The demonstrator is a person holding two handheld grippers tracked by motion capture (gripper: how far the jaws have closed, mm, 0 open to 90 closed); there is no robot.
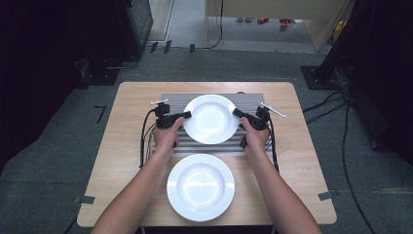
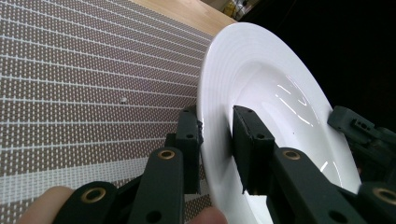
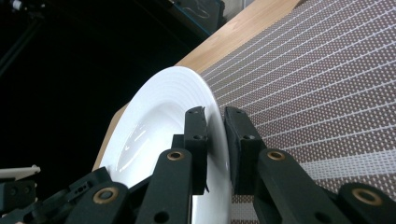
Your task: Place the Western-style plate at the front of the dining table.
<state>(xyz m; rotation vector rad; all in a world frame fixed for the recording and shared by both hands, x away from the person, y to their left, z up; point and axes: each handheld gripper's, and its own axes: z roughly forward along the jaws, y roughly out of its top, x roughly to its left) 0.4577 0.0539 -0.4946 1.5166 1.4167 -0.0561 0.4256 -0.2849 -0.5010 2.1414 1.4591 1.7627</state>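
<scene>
The near plate lies flat on the worktop, between the forearms. Beyond it, the far plate is over the striped mat, held between both tools: the left tool pinches its left rim, the right tool its right rim, jaws pressed onto the rim from above and below. The near plate sits directly toward the person from the held one, so any stacking move runs straight back along that line, both hands equally near.
</scene>
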